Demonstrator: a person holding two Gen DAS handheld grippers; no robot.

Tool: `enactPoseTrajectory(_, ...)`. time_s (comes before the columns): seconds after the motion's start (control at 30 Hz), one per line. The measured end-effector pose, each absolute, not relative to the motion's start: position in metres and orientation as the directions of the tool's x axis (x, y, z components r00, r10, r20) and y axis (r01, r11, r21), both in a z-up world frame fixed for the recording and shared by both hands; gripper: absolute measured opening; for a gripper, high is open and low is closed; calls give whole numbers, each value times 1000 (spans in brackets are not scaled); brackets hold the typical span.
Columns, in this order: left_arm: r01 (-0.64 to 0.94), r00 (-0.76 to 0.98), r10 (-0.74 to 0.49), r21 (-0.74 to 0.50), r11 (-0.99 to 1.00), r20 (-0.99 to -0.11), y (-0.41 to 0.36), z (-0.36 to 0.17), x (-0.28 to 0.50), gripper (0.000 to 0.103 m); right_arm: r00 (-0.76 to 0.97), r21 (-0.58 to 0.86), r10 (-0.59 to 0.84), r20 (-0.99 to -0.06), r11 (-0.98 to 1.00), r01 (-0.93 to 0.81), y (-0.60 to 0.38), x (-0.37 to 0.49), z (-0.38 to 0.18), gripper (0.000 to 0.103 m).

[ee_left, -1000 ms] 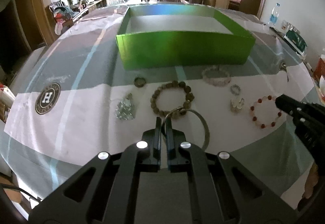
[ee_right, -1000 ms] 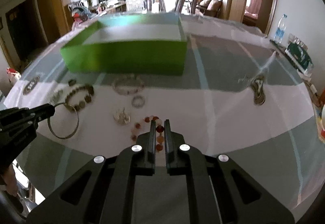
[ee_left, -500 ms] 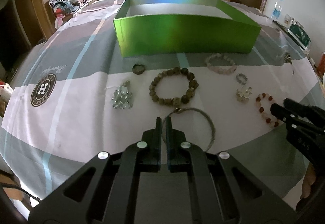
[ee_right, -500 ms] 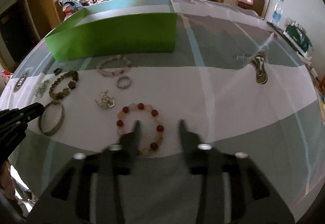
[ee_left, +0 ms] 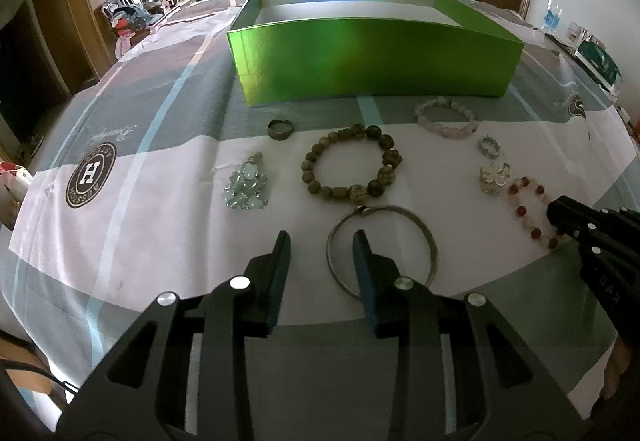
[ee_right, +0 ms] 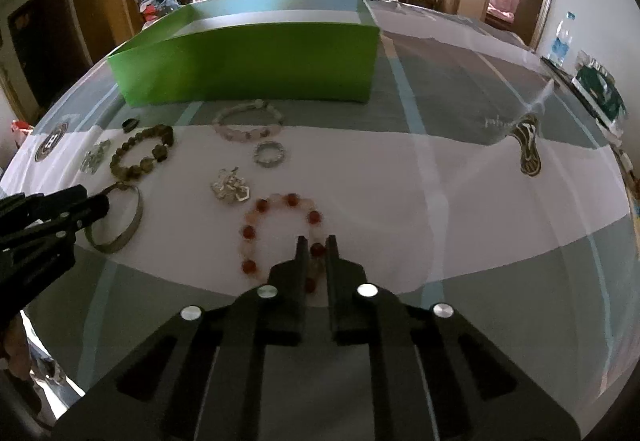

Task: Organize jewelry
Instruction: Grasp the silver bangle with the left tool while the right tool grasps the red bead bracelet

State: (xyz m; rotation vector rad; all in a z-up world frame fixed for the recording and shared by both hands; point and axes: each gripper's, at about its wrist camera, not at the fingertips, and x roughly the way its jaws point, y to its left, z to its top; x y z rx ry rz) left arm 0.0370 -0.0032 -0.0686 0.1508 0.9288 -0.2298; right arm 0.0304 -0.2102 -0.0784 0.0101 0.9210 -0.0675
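Straddling the metal bangle's (ee_left: 380, 247) near edge, left gripper (ee_left: 322, 241) jaws gape; right gripper (ee_right: 316, 243) jaws pinch the red bead bracelet (ee_right: 280, 229).

Three beaded bracelets (ee_left: 351, 164) (ee_left: 445, 116) (ee_left: 532, 207), one metal bangle (ee_left: 381, 249), two rings (ee_left: 280, 129) (ee_left: 489, 146) and two crystal ornaments (ee_left: 246, 187) (ee_left: 495, 177) lie before one green box (ee_left: 372, 61) on one table (ee_left: 120, 225).
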Motion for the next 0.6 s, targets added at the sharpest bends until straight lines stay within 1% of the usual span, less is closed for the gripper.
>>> enactPoseTrajectory(0.17, 274, 570, -154, 11, 962, -807, -4, -68, 36, 17, 605, -26, -59, -794, 998, 63, -209, 30, -79, 10)
enactPoseTrajectory(0.27, 278, 569, -157, 9, 961, -807, -6, -68, 36, 13, 607, -26, -59, -793, 998, 63, -210, 30, -79, 10)
enactPoseTrajectory(0.37, 278, 568, -157, 8, 961, -808, -6, -68, 36, 6, 608, -23, -57, -792, 998, 64, -210, 30, -79, 10)
enactPoseTrajectory(0.47, 277, 566, -160, 3, 961, -809, -6, -68, 36, 4, 607, -22, -57, -793, 998, 65, -210, 30, -79, 10)
enactPoseTrajectory(0.6, 272, 575, -174, -13, 962, -799, -3, -60, 34, 4, 616, -16, -55, -786, 998, 68, -212, 29, -74, 8)
